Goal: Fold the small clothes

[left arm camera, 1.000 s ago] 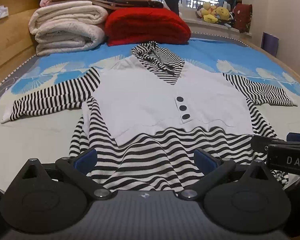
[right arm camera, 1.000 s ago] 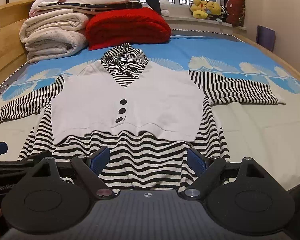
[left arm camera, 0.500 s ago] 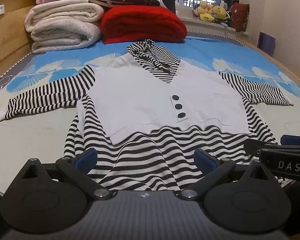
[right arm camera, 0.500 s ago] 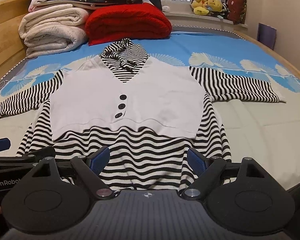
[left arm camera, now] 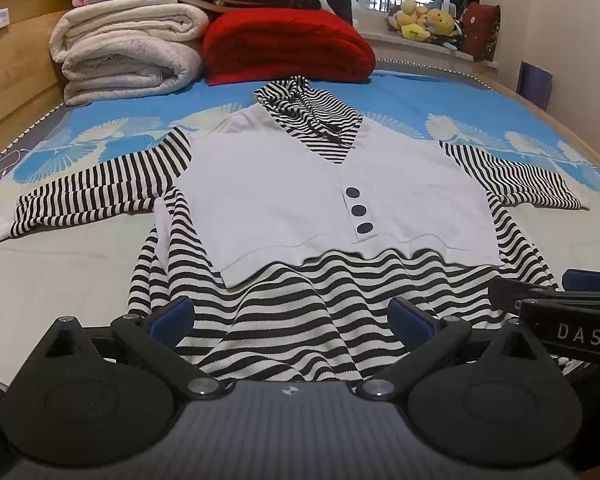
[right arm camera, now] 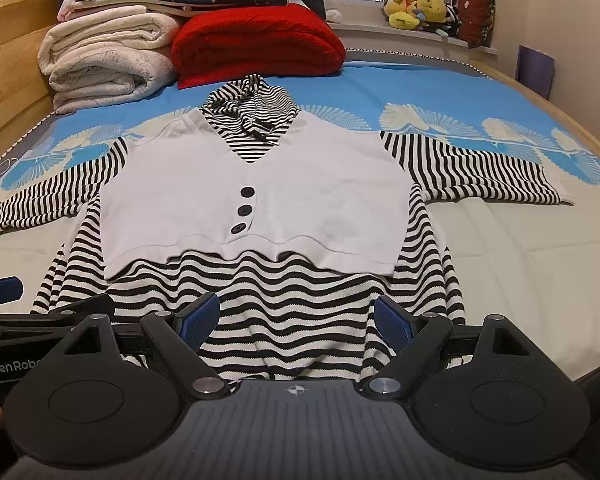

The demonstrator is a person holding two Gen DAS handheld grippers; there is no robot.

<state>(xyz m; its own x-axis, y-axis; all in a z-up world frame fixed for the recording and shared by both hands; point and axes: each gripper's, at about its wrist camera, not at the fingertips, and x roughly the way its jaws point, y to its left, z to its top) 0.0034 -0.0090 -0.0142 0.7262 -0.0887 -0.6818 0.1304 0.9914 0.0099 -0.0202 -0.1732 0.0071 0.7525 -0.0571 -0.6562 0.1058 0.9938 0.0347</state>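
Observation:
A small hooded top (left arm camera: 300, 196) (right arm camera: 260, 188) lies flat on the bed, face up, with a white front panel, three dark buttons, black-and-white striped sleeves spread to both sides and a striped hem nearest me. My left gripper (left arm camera: 290, 316) is open just above the hem's left half, nothing between its blue pads. My right gripper (right arm camera: 296, 318) is open too, over the hem's right half. Each gripper's side shows at the edge of the other's view.
The bed (left arm camera: 440, 96) has a blue patterned sheet and a pale near part. Folded white blankets (left arm camera: 128, 48) and a red blanket (left arm camera: 288, 50) are stacked at the far end. Wooden bed frame (left arm camera: 16, 64) on the left, plush toys (right arm camera: 416, 10) on the sill.
Both grippers have drawn back and risen slightly, so the top sits a little farther away. Both have stayed open. The top has not moved.

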